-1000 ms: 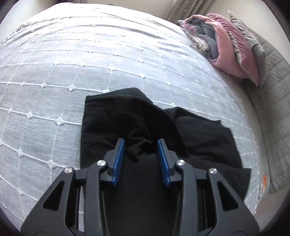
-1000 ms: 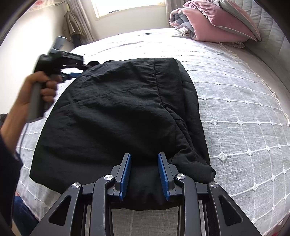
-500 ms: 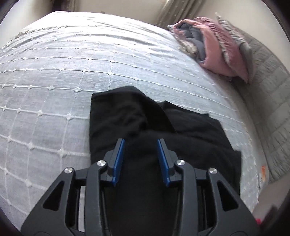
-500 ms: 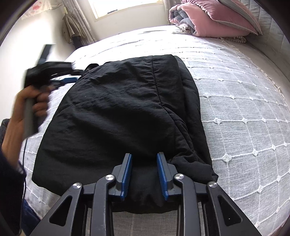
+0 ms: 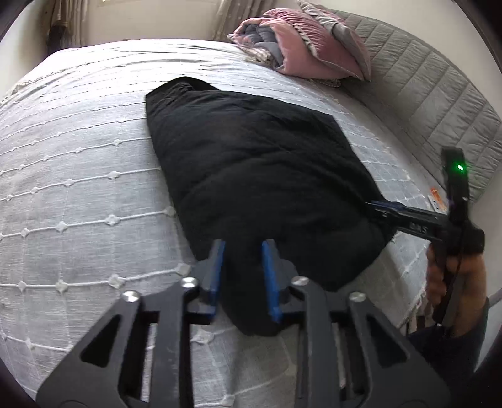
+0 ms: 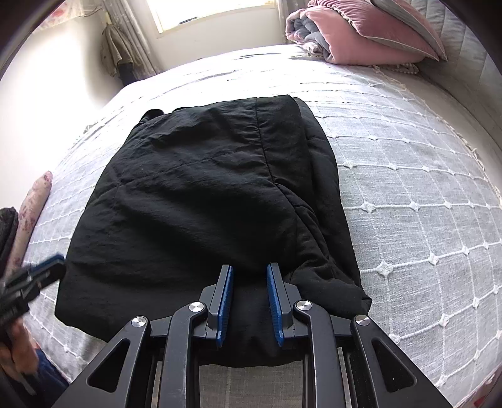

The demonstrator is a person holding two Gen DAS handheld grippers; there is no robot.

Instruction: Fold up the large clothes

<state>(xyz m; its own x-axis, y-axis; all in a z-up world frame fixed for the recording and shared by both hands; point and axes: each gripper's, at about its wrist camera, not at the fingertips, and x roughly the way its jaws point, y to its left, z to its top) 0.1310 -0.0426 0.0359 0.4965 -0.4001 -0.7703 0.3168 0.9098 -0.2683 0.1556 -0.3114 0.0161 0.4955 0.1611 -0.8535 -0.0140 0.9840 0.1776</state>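
Black garment (image 6: 200, 201) lies folded in a thick bundle on the bed (image 6: 408, 175), near its edge, well short of the pink quilt (image 5: 301, 47) by the headboard. Left tongs (image 5: 243, 276) jaws apart over the garment's near corner, gripping nothing. Right tongs (image 6: 249, 301) also parted, straddling the garment's near hem, fabric between the blue pads (image 6: 226, 301) unpinched.

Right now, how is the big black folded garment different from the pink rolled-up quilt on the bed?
The black folded garment lies flat mid-bed; the pink rolled quilt sits bundled at the far end. The garment is plain black; the quilt shows pink with grey inside. A pillow rests on the quilt; nothing tops the garment. Both lie on the white bedspread.
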